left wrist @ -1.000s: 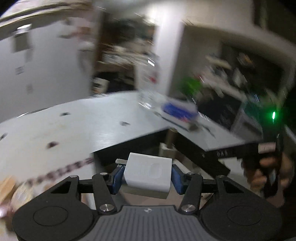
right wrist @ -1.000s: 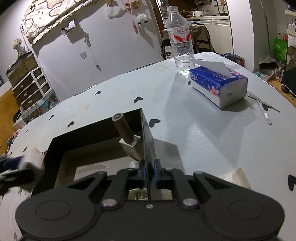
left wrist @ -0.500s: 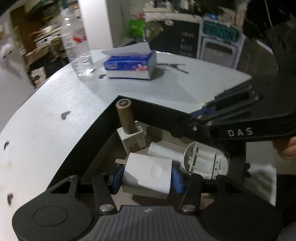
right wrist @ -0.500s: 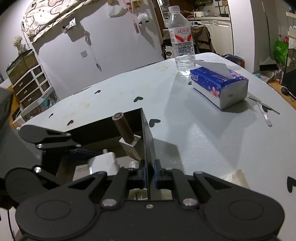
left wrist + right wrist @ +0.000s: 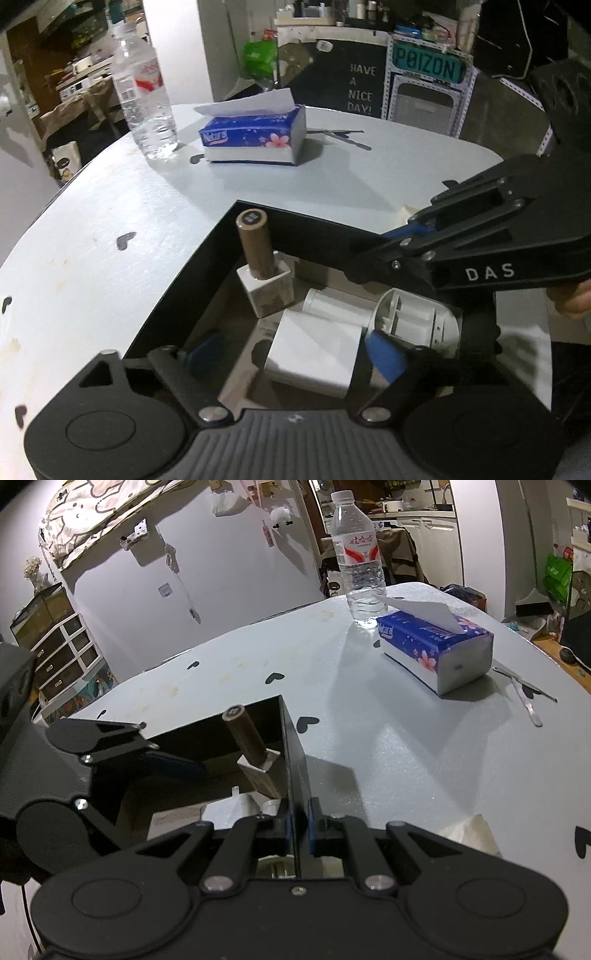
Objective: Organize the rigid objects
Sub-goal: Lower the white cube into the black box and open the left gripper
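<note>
My left tongs (image 5: 295,354) are opening over the black box (image 5: 314,225) on the table (image 5: 110,206); the white block (image 5: 314,350) lies between the pads, let go, on the box floor beside a brown-capped bottle (image 5: 258,258). My right tongs (image 5: 297,830) pinch the box wall. I should lift straight up, keeping the pads off the block

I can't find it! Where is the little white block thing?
In the left wrist view, the white block lies inside the black box, low in the middle, beside the white cylinder part.
</note>
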Motion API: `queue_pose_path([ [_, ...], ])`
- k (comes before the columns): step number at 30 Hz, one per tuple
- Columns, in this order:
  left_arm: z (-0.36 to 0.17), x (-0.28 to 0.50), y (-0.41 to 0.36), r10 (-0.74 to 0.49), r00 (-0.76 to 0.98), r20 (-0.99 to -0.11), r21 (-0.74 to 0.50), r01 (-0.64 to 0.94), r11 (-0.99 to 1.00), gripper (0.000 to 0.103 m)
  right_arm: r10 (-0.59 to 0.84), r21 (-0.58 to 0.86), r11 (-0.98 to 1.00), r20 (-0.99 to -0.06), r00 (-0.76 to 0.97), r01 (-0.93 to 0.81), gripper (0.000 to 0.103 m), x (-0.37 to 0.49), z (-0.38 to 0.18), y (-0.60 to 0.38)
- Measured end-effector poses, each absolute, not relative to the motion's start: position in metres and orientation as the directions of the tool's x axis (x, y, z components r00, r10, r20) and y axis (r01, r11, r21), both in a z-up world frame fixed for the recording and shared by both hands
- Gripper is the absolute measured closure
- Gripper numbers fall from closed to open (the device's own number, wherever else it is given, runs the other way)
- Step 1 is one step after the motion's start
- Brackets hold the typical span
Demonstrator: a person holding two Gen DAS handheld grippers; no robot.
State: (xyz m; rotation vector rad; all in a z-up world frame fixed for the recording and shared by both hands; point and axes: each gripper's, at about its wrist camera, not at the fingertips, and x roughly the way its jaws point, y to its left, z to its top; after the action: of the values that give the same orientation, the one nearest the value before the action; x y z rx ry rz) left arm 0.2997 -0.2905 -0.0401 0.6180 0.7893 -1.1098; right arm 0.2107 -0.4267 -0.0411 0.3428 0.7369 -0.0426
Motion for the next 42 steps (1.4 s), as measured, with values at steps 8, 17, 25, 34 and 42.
queue_pose_path([
  [8, -0.034, 0.285, -0.28, -0.534, 0.269, -0.802, 0.072, 0.93, 0.36, 0.001, 0.081, 0.294, 0.942, -0.665, 0.742, 0.161, 0.094, 0.211, -0.041, -0.427],
  [17, -0.013, 0.271, -0.265, -0.549, 0.335, -0.765, 0.093, 0.902, 0.421, 0.0, 0.079, 0.295, 0.941, -0.664, 0.744, 0.164, 0.094, 0.21, -0.042, -0.428],
  [25, 0.006, 0.253, -0.242, -0.566, 0.404, -0.718, 0.098, 0.865, 0.493, 0.0, 0.08, 0.298, 0.94, -0.663, 0.745, 0.164, 0.094, 0.21, -0.042, -0.428],
  [34, 0.028, 0.226, -0.193, -0.544, 0.553, -0.631, 0.13, 0.767, 0.629, 0.0, 0.082, 0.3, 0.94, -0.661, 0.746, 0.162, 0.094, 0.21, -0.042, -0.427],
  [42, 0.022, 0.214, -0.145, -0.437, 0.687, -0.581, 0.095, 0.59, 0.802, 0.0, 0.081, 0.299, 0.94, -0.661, 0.746, 0.162, 0.094, 0.21, -0.042, -0.428],
])
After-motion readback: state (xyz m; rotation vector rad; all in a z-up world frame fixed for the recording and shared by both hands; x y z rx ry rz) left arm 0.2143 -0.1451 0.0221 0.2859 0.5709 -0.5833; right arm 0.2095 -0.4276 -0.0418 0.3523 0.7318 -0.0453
